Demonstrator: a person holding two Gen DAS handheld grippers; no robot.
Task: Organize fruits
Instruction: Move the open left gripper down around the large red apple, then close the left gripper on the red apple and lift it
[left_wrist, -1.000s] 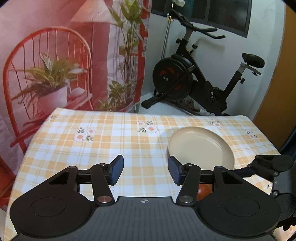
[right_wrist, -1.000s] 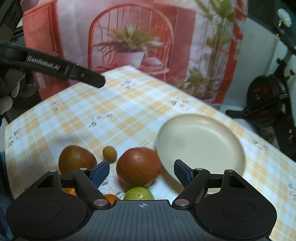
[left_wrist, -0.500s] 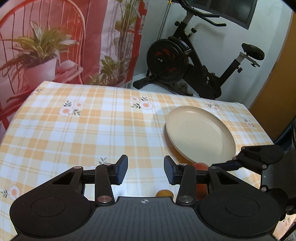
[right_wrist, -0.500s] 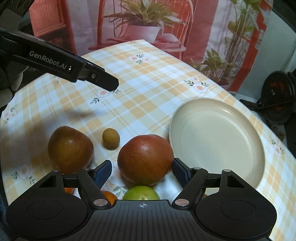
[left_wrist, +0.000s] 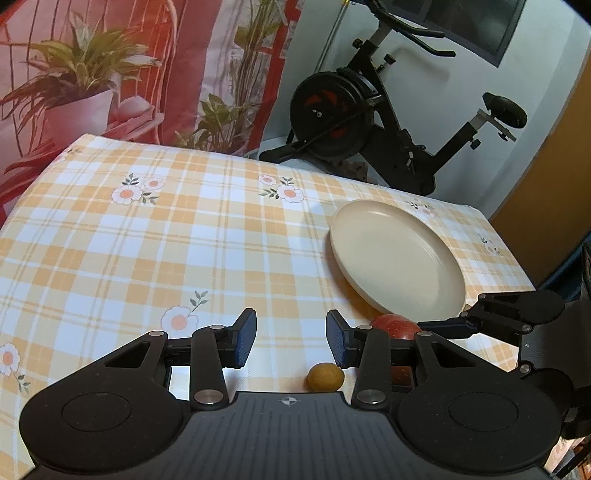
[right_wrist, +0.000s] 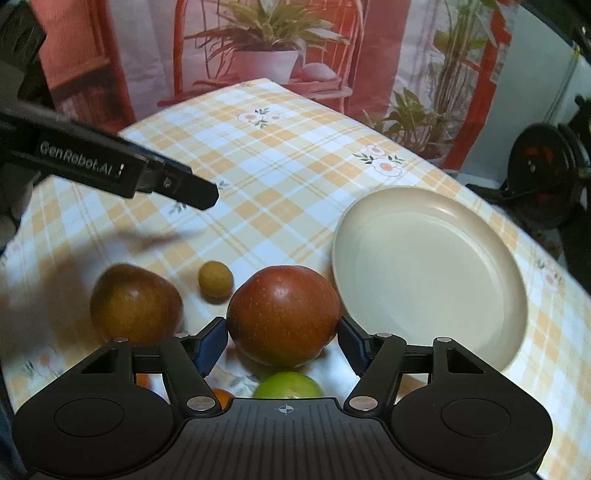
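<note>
While I hold a gripper in each hand above a table (left_wrist: 110, 236) covered in an orange and white checked cloth with flowers, my right gripper (right_wrist: 282, 341) points down at a large red apple (right_wrist: 283, 314). Its jaws have just been closing, and the blue pads now sit at the apple's two sides, at nine and three o'clock of the fruit; I cannot tell for sure whether they press on it. A cream plate (right_wrist: 480, 236), bare inside, lies just beside the apple at about two o'clock. A small round yellow-brown fruit (right_wrist: 215, 278) sits near the apple at ten o'clock, and a brownish apple (right_wrist: 135, 304) lies at nine o'clock. A green fruit (right_wrist: 288, 386) and an orange one (right_wrist: 221, 398) peek out at six and seven o'clock, half hidden by the gripper body.

My left gripper (left_wrist: 290, 341) has its jaws partly spread with nothing between them; they have just been closing. In its view the small yellow-brown fruit lies at six o'clock, just below the gap, with the plate at two o'clock.

An exercise bike (left_wrist: 373, 110) stands beyond the table.
</note>
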